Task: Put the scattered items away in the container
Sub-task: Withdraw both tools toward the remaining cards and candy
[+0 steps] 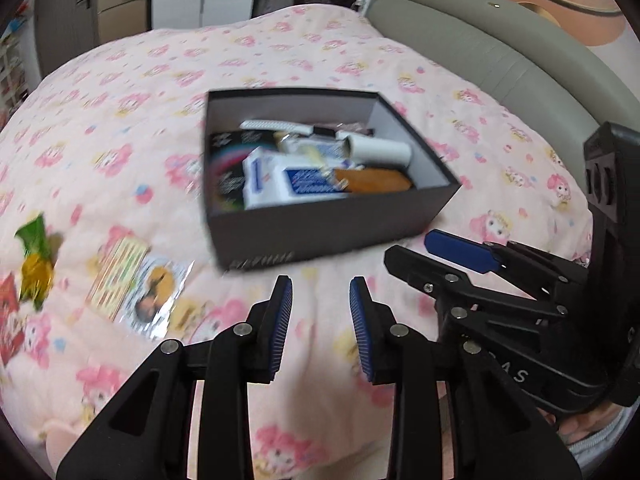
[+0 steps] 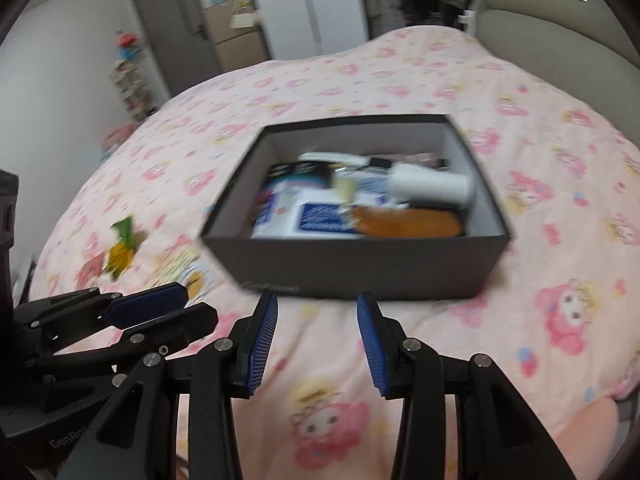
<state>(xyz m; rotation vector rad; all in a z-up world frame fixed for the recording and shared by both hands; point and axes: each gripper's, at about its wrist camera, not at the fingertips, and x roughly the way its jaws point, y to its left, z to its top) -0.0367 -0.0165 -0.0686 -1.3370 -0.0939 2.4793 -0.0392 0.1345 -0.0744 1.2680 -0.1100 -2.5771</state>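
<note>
A dark grey open box sits on the pink patterned bedspread and holds several items: a white tube, white and blue packets, an orange pouch. It also shows in the right wrist view. Left of it lie loose items: a clear snack packet, a green and yellow wrapper and a red packet; the wrapper shows in the right wrist view. My left gripper is open and empty in front of the box. My right gripper is open and empty beside it.
A grey padded headboard runs along the right of the bed. A wardrobe, door and shelves stand beyond the far end. The right gripper shows at the right of the left wrist view, close to the left one.
</note>
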